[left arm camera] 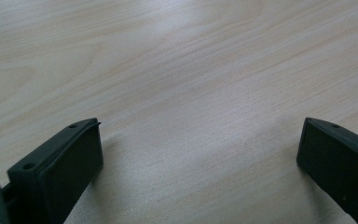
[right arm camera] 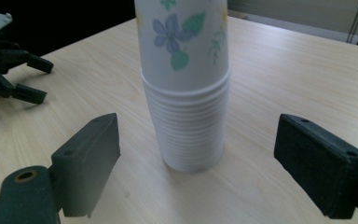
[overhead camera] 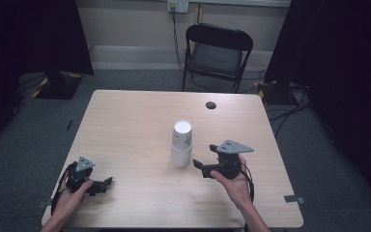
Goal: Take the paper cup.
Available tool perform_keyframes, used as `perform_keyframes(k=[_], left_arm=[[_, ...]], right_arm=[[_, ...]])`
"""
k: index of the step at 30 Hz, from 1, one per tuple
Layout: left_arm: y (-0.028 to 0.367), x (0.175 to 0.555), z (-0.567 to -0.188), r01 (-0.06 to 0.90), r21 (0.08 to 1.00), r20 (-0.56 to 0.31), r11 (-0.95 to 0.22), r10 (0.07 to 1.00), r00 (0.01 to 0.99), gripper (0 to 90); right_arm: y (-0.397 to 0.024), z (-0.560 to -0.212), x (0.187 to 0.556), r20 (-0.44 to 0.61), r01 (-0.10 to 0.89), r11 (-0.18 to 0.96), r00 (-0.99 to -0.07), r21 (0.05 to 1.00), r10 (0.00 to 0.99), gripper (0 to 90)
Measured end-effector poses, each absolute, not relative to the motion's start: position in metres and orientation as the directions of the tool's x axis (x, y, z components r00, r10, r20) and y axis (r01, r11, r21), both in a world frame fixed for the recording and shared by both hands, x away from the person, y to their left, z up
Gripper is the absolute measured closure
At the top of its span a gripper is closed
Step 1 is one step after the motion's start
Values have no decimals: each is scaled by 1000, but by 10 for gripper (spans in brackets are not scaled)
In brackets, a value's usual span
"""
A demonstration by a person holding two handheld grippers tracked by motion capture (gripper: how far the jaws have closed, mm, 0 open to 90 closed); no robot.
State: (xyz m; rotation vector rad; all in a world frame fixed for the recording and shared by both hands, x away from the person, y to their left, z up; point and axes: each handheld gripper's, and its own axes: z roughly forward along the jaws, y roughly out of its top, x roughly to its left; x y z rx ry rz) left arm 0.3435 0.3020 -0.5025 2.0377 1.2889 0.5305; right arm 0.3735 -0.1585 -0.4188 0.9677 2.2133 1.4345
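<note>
- A pale wooden surface (overhead camera: 125,125) is seen from above, with one stack of paper cups (overhead camera: 181,143) standing upside down near its middle.
- The stack is made of many nested white cups, too tightly packed to be counted; the top one is printed with a blue flower and green leaves.
- The right gripper (overhead camera: 199,166) is held just beside the stack, to its right in the high view, pointed at the base of the stack and not touching it.
- In the right gripper view, its jaws are spread wide, with the stack (right arm camera: 185,88) standing farther off between them and clear space on both sides.
- The left gripper (overhead camera: 105,184) is held low near the front left corner of the surface, well apart from the stack; its jaws are also wide, with nothing between them but bare wood.
- Judged risk: the stack is tall and narrow, so it could be tipped over by a sideways knock from one jaw.
- Judged risk: if the nested rims are pinched low down, several cups could be lifted together, or thin paper walls could be crushed.
- Counted: two grippers, one stack of cups, one folding chair (overhead camera: 217,54) behind the surface, one round hole (overhead camera: 210,105) near the far edge.
</note>
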Motion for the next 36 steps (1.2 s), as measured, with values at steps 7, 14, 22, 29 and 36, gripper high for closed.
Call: perform_keyframes(k=[7, 14, 22, 29, 36], left_arm=[[302, 344, -503, 634, 715, -10, -296, 902, 432, 0], [302, 344, -503, 634, 715, -10, -296, 902, 432, 0], [302, 344, -503, 633, 715, -9, -297, 901, 434, 0], [302, 344, -503, 633, 715, -9, -297, 901, 434, 0], [302, 344, -503, 633, 715, -11, -296, 901, 434, 0]], right_arm=[[-145, -410, 385, 83, 346, 269, -737, 899, 670, 140], [-133, -395, 400, 79, 317, 255, -752, 914, 654, 139], [-113, -386, 425, 80, 296, 244, -771, 923, 632, 140], [-97, -394, 437, 83, 298, 260, -787, 918, 612, 167], [-97, -402, 440, 96, 310, 259, -789, 915, 607, 208]])
